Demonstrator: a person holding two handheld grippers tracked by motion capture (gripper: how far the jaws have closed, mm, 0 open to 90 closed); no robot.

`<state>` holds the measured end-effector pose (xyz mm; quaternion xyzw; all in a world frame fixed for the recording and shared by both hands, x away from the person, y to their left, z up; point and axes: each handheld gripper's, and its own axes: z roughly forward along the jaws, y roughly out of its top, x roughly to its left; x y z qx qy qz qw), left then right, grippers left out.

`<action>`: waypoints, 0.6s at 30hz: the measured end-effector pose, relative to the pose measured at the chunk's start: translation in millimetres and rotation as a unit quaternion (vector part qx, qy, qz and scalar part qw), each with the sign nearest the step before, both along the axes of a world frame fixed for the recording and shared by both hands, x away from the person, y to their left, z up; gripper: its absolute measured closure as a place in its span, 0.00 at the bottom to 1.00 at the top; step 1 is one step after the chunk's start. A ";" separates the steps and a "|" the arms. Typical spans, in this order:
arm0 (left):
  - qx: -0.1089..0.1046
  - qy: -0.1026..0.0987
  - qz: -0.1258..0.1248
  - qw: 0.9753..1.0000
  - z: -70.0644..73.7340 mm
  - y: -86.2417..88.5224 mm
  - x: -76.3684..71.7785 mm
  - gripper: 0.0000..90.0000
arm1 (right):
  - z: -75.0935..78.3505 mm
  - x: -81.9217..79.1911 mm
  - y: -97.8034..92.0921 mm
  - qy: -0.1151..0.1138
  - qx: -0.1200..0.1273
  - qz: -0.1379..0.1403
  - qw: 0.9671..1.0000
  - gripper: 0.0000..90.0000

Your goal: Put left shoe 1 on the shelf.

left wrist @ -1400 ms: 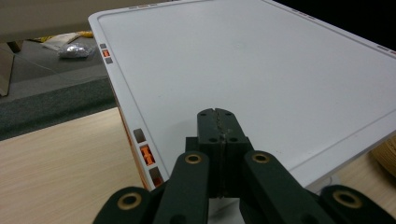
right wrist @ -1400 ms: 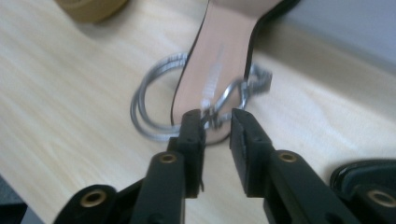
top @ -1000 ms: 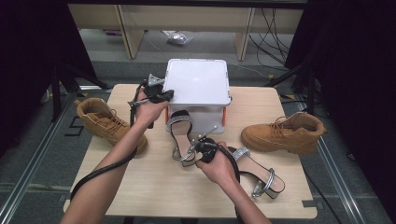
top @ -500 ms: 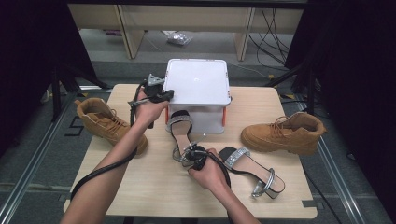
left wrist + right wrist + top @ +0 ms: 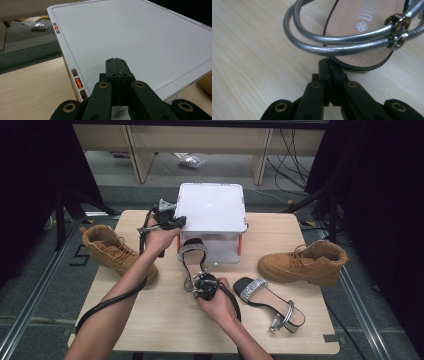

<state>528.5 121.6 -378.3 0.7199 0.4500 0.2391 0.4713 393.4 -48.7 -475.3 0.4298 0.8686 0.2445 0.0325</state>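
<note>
A black sandal with silver straps (image 5: 191,254) lies toe toward the white lidded box (image 5: 212,212). My right gripper (image 5: 196,281) is shut, with its tips against that sandal's heel. In the right gripper view the shut jaws (image 5: 329,65) touch the heel rim just under the looped silver ankle straps (image 5: 337,43), with nothing between them. My left gripper (image 5: 179,220) hovers at the box's left edge. In the left gripper view its jaws (image 5: 116,63) are shut and empty, just above the white lid (image 5: 135,35) near an orange latch (image 5: 78,82).
The matching sandal (image 5: 265,301) lies to the right of my right hand. One tan boot (image 5: 117,252) rests at the table's left edge, another (image 5: 305,262) at the right. Bare wood spreads along the front of the table (image 5: 165,330).
My right gripper has moved left, away from the right-hand sandal, to the heel of the sandal in front of the box. The left gripper has stayed at the lid's edge.
</note>
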 end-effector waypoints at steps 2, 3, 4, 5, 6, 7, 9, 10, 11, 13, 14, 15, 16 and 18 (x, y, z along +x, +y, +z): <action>-0.002 0.000 0.001 1.000 -0.5 0.2 -0.4 1.00 | -0.1 0.7 2.4 0.005 0.010 -0.003 1.000 1.00; -0.002 -0.001 0.001 1.000 -0.6 0.2 -0.5 0.99 | -0.5 1.6 3.8 0.000 0.012 -0.002 1.000 1.00; -0.003 -0.001 0.001 1.000 -0.7 0.3 -0.6 1.00 | -0.6 2.8 5.1 -0.004 0.012 0.003 1.000 1.00; -0.003 -0.001 0.001 1.000 -0.8 0.2 -0.6 1.00 | -0.3 3.7 6.9 -0.002 0.012 0.000 1.000 1.00; -0.002 -0.001 0.001 1.000 -0.5 0.2 -0.5 1.00 | 0.1 5.1 8.2 -0.003 0.012 -0.001 1.000 1.00; -0.002 0.000 0.001 1.000 -0.4 0.0 -0.4 0.99 | 1.1 6.9 9.0 -0.009 0.013 0.000 1.000 1.00; -0.001 0.000 0.000 1.000 0.0 0.1 0.1 1.00 | 2.8 10.6 10.0 -0.015 0.012 0.000 1.000 1.00; -0.001 0.001 -0.001 1.000 0.0 0.2 0.2 1.00 | 4.2 12.4 10.9 -0.012 0.013 -0.008 1.000 1.00; -0.001 0.000 -0.001 1.000 0.0 0.2 0.1 1.00 | 4.8 16.0 10.3 -0.023 0.011 -0.003 1.000 1.00; 0.000 0.000 -0.001 1.000 -0.2 0.4 0.0 1.00 | 6.4 20.3 11.9 -0.025 0.007 -0.009 1.000 1.00; -0.001 0.000 -0.001 1.000 -0.2 0.4 0.0 1.00 | 7.2 22.8 12.7 -0.025 0.005 -0.008 1.000 1.00; -0.001 0.000 -0.001 1.000 -0.2 0.4 0.0 0.99 | 7.6 24.9 14.0 -0.027 0.002 -0.007 1.000 1.00; -0.001 0.000 -0.001 1.000 -0.2 0.3 -0.1 1.00 | 8.3 27.4 15.1 -0.030 0.000 -0.004 1.000 1.00; -0.001 0.000 -0.001 1.000 -0.2 0.4 0.1 1.00 | 10.8 31.4 17.0 -0.036 -0.004 0.004 0.999 1.00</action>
